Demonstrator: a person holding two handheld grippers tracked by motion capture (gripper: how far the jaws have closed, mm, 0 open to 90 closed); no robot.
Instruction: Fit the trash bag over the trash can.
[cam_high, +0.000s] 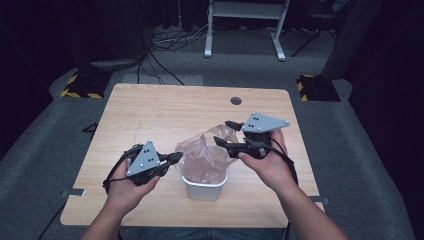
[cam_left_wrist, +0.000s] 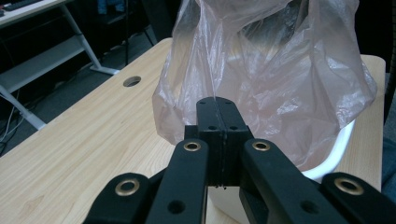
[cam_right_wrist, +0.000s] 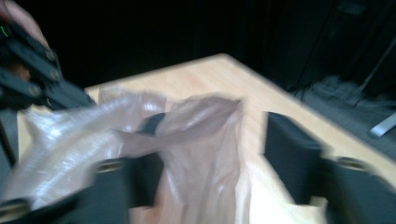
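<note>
I am lining the small white bin (cam_high: 205, 189), which stands near the front edge of the table (cam_high: 150, 105), a little right of its middle, with a thin pinkish plastic bag (cam_high: 207, 155) that sits in it and billows up above the rim.

My left gripper (cam_high: 175, 158) is clamped tight on the left edge of the bag; in the left gripper view the two jaws meet with the film pinched between them (cam_left_wrist: 215, 100). My right gripper (cam_high: 225, 133) stands partly spread at the far right of the bag. In the right gripper view, which is blurred, one jaw is draped by the film and the other stands clear of it, so I judge that nothing is pinched there.

To do this step well, I think the left hand should hold its pinch steady as an anchor while the right takes a fresh bite on the opposite edge, low and close to the rim. Then both can draw the mouth outward and fold it down over the rim, without tugging the light bin along.

The bin sits close to the near edge, so I should pull sideways or away rather than toward me. The far half of the table is bare, with a cable hole (cam_high: 236, 100) near its far edge.
</note>
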